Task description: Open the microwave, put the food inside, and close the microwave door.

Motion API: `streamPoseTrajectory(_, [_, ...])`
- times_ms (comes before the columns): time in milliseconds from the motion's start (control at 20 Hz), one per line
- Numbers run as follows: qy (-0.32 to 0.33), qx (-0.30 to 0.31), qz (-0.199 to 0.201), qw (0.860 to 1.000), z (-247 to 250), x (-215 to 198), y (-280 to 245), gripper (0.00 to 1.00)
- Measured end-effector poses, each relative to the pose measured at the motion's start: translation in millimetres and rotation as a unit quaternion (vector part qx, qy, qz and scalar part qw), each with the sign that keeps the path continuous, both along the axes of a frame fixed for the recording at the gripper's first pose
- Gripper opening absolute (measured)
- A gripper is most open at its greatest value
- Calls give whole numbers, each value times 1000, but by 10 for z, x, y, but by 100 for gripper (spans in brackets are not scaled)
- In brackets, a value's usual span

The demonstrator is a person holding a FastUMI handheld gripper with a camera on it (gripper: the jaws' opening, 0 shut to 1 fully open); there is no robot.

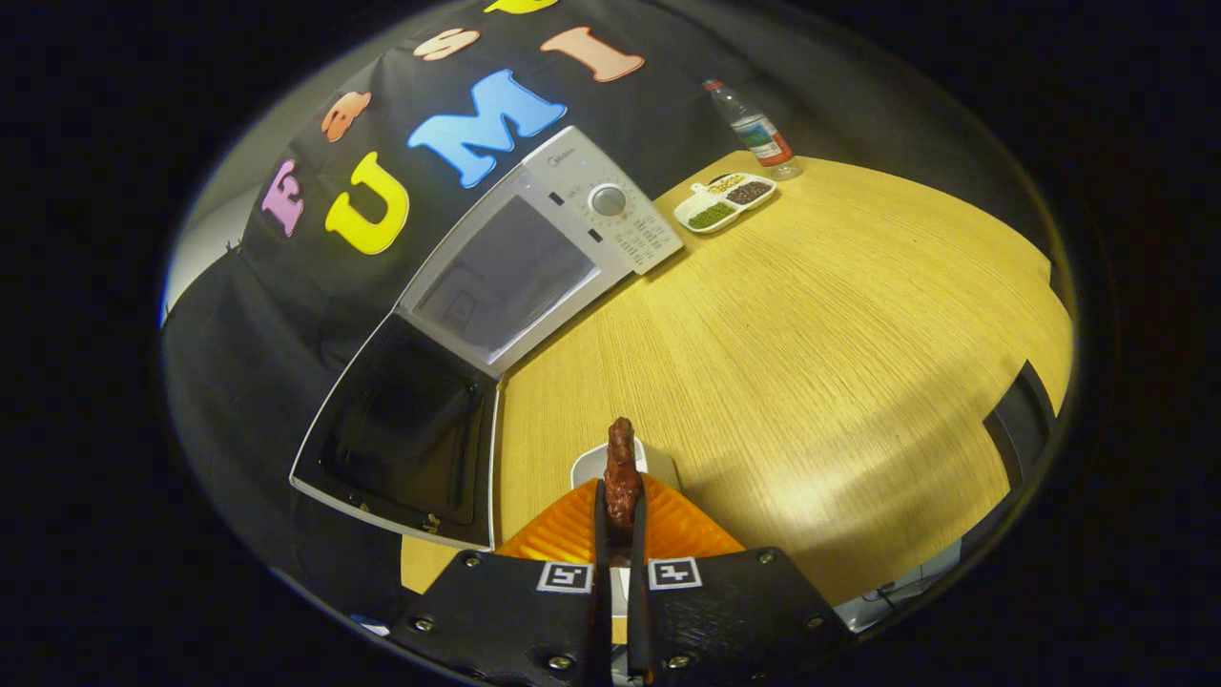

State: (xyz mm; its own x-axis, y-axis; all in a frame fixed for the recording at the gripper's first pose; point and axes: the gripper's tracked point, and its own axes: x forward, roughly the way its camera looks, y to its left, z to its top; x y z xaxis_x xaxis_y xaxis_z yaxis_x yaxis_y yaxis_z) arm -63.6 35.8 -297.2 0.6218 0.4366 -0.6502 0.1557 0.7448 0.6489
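A white microwave (572, 205) stands on the wooden table (811, 334), beyond my fingers and to their left. Its door (405, 434) hangs wide open to the left, and the pale cavity (506, 277) shows bare walls. My gripper (621, 506) is shut on a brown piece of food (621, 468), which sticks up from between the two fingers. A small white dish (587, 468) sits on the table just behind the food.
A white divided tray (725, 202) with green, dark and yellow fillings lies to the right of the microwave. A plastic bottle (758, 134) with a red label stands behind it. The table's edge curves round on the right.
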Motion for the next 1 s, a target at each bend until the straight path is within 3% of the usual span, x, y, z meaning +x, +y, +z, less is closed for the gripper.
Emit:
streamPoseTrajectory(400, [-40, 9, 0, 999, 504, 420, 75, 7])
streamPoseTrajectory(1000, [-120, 13, 25, 992, 862, 1574, 720, 7])
